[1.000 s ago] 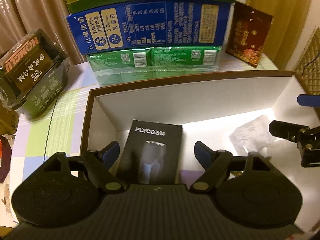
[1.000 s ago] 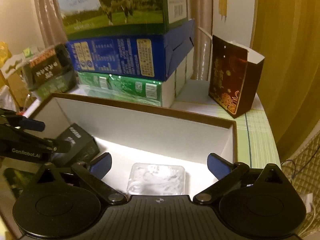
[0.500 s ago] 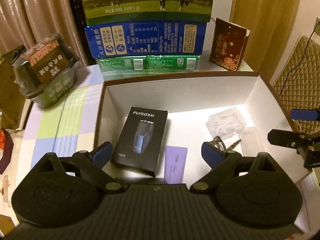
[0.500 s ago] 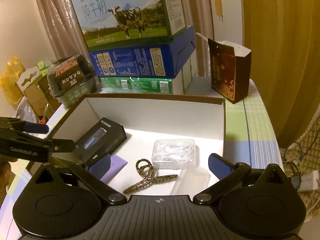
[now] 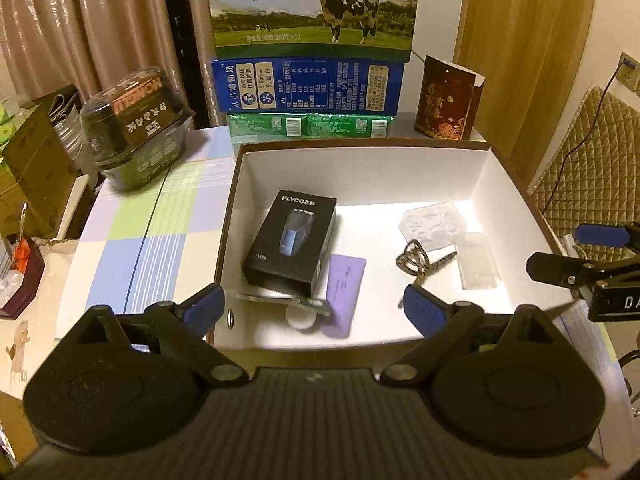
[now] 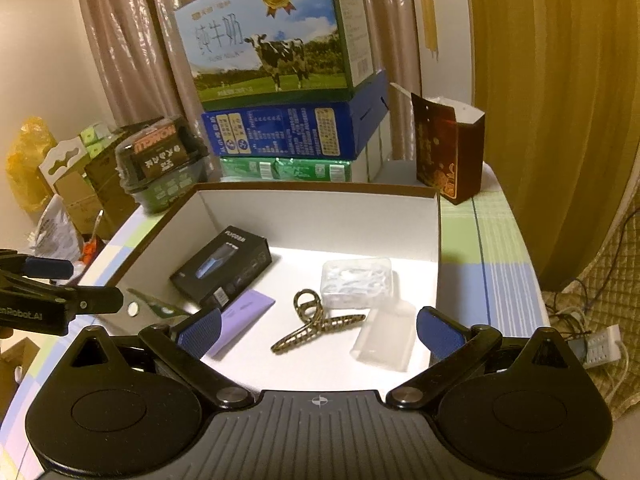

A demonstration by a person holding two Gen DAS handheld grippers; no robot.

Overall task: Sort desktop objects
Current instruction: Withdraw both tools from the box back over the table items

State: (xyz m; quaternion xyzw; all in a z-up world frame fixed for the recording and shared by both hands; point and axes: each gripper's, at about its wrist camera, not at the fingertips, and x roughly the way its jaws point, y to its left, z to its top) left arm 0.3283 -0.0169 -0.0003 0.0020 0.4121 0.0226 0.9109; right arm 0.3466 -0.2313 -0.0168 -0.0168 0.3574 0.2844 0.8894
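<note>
An open white-lined box (image 5: 360, 150) (image 6: 316, 192) lies on the table. Inside it lie a black shaver carton (image 5: 290, 242) (image 6: 222, 266), a purple card (image 5: 344, 290) (image 6: 240, 322), a patterned hair claw (image 5: 418, 260) (image 6: 316, 322), a clear lidded case (image 5: 434, 222) (image 6: 356, 280) and a small clear bottle (image 5: 478, 260) (image 6: 386, 340). My left gripper (image 5: 314, 310) hangs open above the box's near edge, nothing between its fingers. My right gripper (image 6: 320, 332) is open too, above the box's near right part, and holds nothing.
Stacked milk cartons (image 5: 312, 40) (image 6: 276, 80) stand behind the box, a dark red gift bag (image 5: 446, 98) (image 6: 446, 152) to their right. A wrapped dark package (image 5: 138, 120) (image 6: 160, 160) sits at the back left. The checked tablecloth (image 5: 152, 236) lies bare left of the box.
Both grippers have drawn back and up from inside the box, so the whole box and its contents now show. The left jaws stand wider than a second ago.
</note>
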